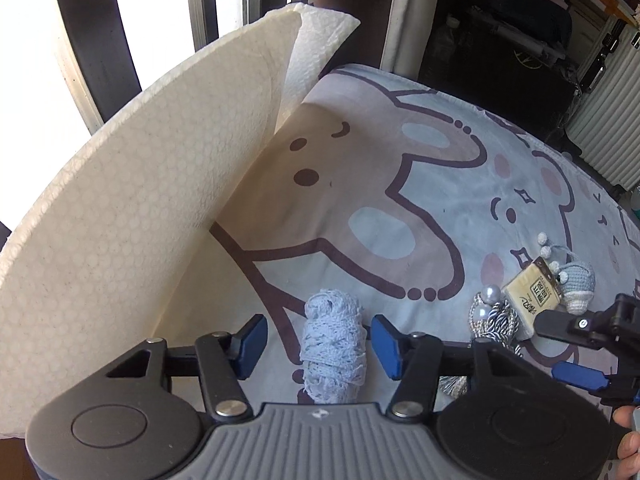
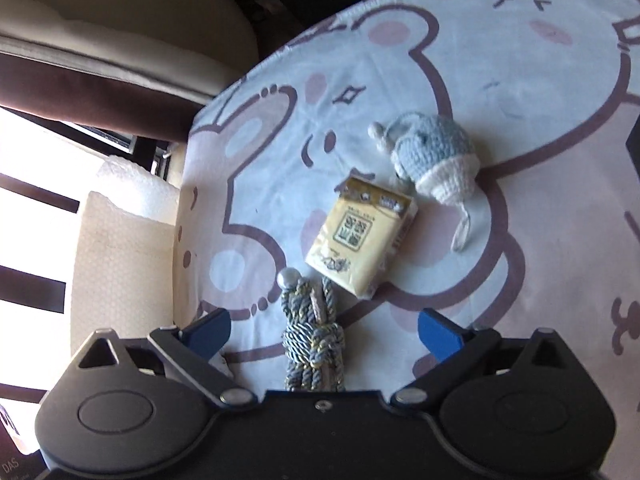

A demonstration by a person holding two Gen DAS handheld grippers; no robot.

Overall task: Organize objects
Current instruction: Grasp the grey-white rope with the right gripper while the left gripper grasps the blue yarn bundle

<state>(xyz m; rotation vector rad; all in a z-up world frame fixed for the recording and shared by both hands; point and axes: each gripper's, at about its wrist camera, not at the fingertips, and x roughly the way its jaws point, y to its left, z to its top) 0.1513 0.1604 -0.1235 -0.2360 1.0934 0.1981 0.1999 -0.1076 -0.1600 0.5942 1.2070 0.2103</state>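
Lower centre of the left wrist view, left claw (image 1: 318, 342) straddles the blue lace roll (image 1: 334, 346) on the bed sheet (image 1: 400, 200), pads not touching. Right claw (image 2: 323, 330) gapes over the braided cord (image 2: 314, 344); centre both, then squeeze.

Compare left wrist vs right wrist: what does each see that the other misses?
Left wrist only: the blue lace bundle lying between the left tool's open pads with a gap on each side, the right tool at the frame's right edge, and a ribbed suitcase.

Right wrist only: the right tool's own blue pads, wide apart either side of the rope.

Both: the cartoon bedsheet, paper towel roll, twisted rope tassel, yellow tissue pack and crocheted blue pouch.
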